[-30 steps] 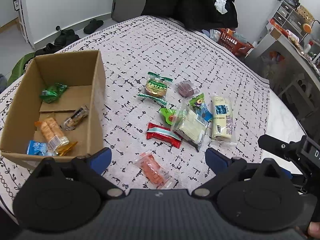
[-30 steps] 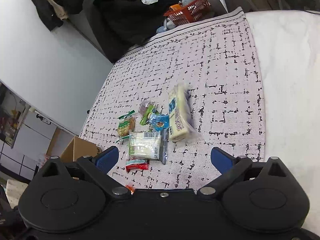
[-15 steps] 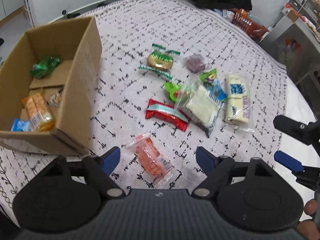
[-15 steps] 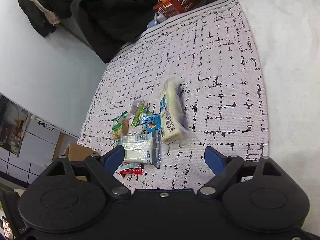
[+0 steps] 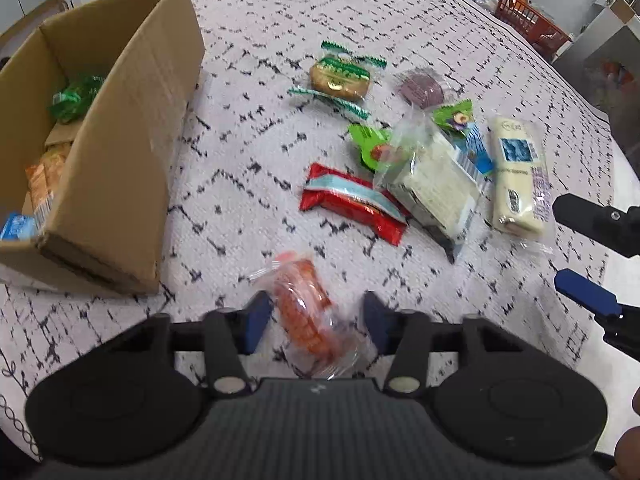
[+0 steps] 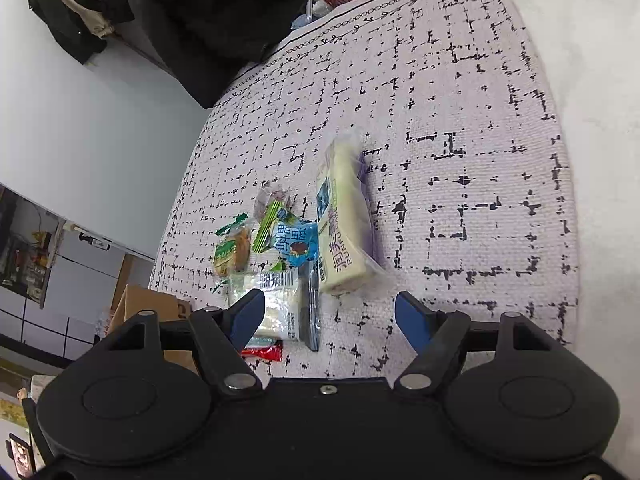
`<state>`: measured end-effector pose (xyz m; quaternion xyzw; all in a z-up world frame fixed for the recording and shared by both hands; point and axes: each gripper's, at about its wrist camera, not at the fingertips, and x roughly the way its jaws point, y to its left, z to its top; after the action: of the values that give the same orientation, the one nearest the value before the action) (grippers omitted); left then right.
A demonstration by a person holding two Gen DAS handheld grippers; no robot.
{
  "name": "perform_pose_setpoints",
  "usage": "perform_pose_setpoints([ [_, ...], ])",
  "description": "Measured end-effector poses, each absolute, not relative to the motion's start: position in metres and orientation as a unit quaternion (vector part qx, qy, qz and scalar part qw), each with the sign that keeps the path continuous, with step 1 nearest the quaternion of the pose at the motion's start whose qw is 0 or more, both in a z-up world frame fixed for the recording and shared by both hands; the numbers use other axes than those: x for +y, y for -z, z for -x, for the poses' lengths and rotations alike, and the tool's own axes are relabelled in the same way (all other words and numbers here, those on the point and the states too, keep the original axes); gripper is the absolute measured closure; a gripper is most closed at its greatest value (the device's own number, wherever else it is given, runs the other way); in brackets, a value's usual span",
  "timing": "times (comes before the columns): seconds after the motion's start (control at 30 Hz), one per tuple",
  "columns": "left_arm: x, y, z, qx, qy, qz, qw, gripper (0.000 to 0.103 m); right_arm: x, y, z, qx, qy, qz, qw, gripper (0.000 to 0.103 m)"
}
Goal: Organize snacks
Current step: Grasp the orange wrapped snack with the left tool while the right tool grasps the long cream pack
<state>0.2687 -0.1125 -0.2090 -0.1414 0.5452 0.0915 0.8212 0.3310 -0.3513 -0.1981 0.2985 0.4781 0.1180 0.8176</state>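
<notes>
While left tongs straddle orange packet, unclenched | right tongs spread | cream pack reads "RUNFU"

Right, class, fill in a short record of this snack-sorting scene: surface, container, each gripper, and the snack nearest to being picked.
surface: patterned grey bedspread
container: open brown cardboard box, already holding some snacks
left gripper: open, fingers either side of the orange clear-wrapped snack packet
right gripper: open, empty, near the long cream-coloured wrapped bar
nearest to being picked: orange packet
</notes>
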Motion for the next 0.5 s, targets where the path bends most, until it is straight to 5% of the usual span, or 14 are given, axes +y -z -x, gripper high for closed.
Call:
perform_pose_setpoints([
  [0.1, -0.109, 0.208, -0.272, 0.541, -0.099, 0.149, 0.822, 0.082, -0.351, 0.203, -0.338, 0.481, -0.114, -0.296, 0.818, 0.031],
  [0.5, -0.104, 0.207, -0.284, 0.526, -0.114, 0.134, 0.832, 0.083, -0.346, 0.218, -0.358, 0.483, -0.11, -0.297, 0.816, 0.035],
])
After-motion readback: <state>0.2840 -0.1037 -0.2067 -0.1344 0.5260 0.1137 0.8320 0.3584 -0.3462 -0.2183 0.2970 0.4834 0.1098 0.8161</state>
